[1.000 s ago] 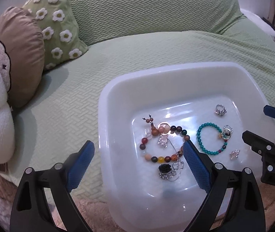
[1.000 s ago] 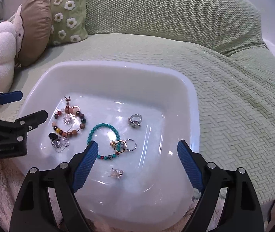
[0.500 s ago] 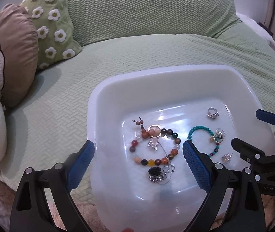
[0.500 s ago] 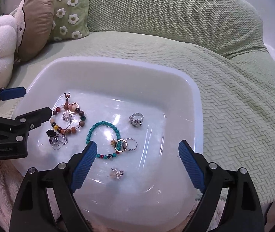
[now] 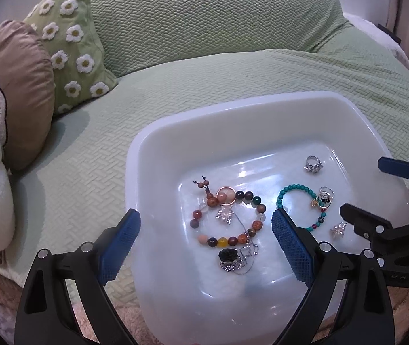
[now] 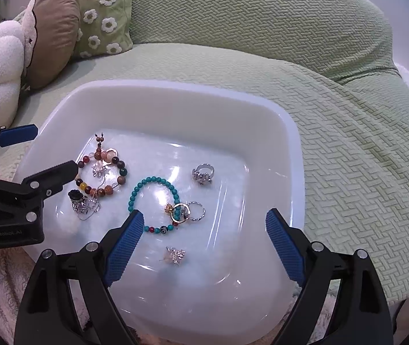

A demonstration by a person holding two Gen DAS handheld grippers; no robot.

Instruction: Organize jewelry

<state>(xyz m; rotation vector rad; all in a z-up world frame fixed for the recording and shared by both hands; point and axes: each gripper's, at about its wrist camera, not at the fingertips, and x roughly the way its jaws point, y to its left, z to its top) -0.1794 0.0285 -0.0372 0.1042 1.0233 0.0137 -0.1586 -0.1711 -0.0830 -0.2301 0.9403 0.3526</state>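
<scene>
Hovering wide apart and empty over a glossy white plastic basin (image 5: 158, 155), the left gripper (image 5: 205, 243) frames a round multicoloured bead bracelet (image 5: 227, 215). Between the right gripper's (image 6: 201, 247) equally spread, ribbed blue pads (image 6: 283, 247) lie a turquoise bead bracelet (image 6: 152, 198) and a spiky crystal charm (image 6: 175, 255).

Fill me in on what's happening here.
A person holds two grippers over a white tub of jewelry on a green bedspread. Both the left gripper and the right gripper are open and hold nothing. The multicolored bead bracelet, turquoise bracelet and silver ring lie loose, unsorted.
</scene>
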